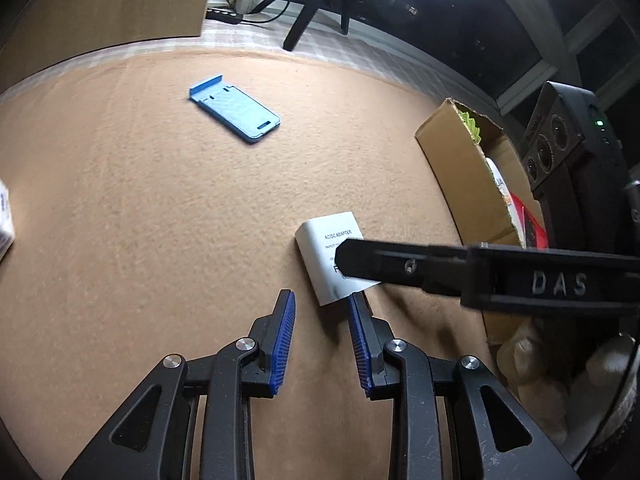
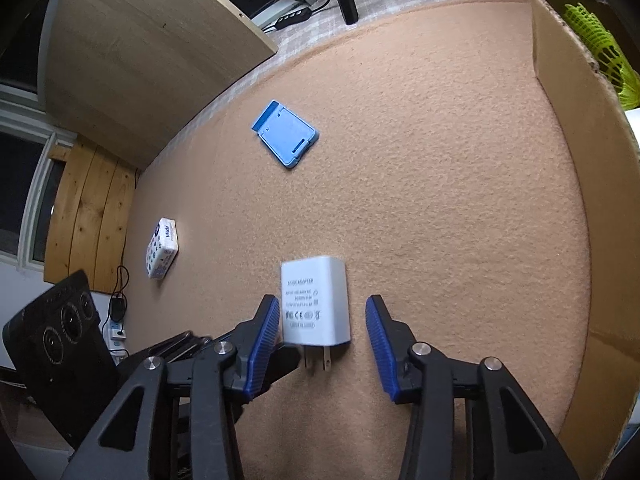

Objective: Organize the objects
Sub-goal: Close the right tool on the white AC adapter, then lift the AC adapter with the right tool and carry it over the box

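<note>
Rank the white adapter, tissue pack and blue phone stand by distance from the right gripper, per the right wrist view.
From the right gripper:
1. White adapter, between its open fingers, prongs toward the camera.
2. Tissue pack, off to the left near the mat's edge.
3. Blue phone stand, farthest, up the mat.

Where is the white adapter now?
The adapter lies flat on the tan mat, between the right gripper's open fingers, left of the cardboard box.

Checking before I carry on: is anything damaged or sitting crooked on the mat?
The box has a ragged, torn top edge. The adapter lies flat with its prongs toward the right gripper, skewed to the mat's edge. The blue stand also lies at an angle. Nothing spilled.
</note>
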The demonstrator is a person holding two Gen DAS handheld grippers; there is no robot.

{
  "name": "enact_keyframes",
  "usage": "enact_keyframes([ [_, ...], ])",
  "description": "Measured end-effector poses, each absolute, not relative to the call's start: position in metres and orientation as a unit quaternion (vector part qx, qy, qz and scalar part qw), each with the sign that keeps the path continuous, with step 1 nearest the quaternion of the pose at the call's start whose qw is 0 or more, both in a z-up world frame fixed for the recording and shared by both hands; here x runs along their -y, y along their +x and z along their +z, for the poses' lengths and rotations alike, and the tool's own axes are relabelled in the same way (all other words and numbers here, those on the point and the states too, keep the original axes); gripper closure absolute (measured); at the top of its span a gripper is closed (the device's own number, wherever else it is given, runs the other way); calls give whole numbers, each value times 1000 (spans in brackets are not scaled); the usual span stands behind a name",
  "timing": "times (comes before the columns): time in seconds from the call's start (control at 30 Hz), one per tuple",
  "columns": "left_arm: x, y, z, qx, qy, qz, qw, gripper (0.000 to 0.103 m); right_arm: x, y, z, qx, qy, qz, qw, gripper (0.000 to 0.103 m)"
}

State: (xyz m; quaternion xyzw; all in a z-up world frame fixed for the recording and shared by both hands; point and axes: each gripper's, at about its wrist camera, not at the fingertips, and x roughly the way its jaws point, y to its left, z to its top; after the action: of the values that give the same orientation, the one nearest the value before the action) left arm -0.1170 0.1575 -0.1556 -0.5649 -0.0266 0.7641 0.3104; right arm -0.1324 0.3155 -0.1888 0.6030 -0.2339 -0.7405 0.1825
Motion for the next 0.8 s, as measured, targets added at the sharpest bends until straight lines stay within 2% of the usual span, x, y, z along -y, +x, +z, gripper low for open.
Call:
enact_keyframes([
  [0.2,-167,-121,-158,26,-566,761,317,74,-317,-134,-193,238,603,-738,188,70],
  [0.8,-176,-115,-143,16,-544,773,326,73,-313,-122,-177,224,584,-757,190,72],
])
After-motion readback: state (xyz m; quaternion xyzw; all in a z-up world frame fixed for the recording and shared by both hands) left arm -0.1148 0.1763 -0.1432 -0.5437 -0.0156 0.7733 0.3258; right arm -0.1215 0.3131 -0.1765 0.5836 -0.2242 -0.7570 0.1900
